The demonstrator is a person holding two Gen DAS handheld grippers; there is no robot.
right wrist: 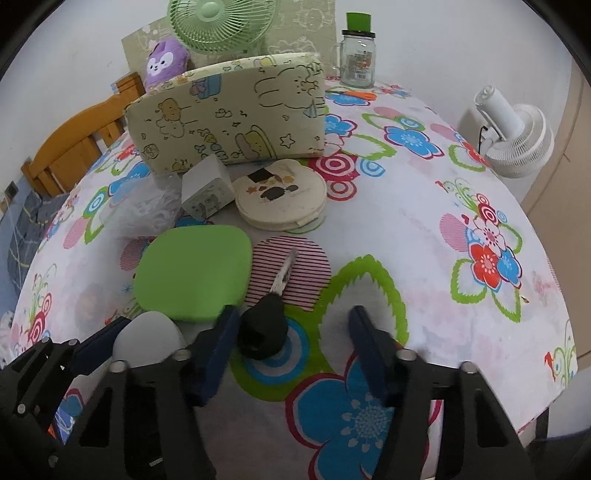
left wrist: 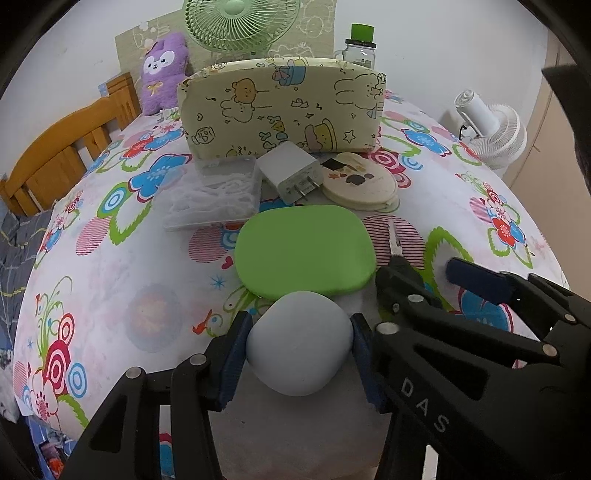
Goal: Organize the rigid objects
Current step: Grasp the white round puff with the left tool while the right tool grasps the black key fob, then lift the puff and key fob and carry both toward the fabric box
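Presently a pale blue rounded case (left wrist: 298,343) is clamped between the blue pads of the left hand-held gripper (left wrist: 299,347), low over the flower-print tablecloth (left wrist: 122,280) of the counter. The right hand-held gripper (right wrist: 291,350) is held with its fingers spread apart and nothing between them; its left finger (right wrist: 218,350) is seen just beside the black head of a key (right wrist: 264,332), whose metal blade is pointed away toward a striped circle in the print.

Just beyond the blue case a green rounded-rectangular case (left wrist: 304,251) is laid flat, with the key at its right. Farther back a row is formed by a clear plastic box of white floss picks (left wrist: 218,194), a white plug adapter (left wrist: 290,173) and a round cream case with a printed lid (left wrist: 360,181), the adapter set between the other two. Behind these a cartoon-print cushion (left wrist: 280,107) is stood on edge. A purple plush toy (left wrist: 162,72), a green fan (left wrist: 240,22) and a glass mug jar with a green lid (left wrist: 360,48) are placed at the far edge, and a white fan (left wrist: 491,129) is seen off to the right.
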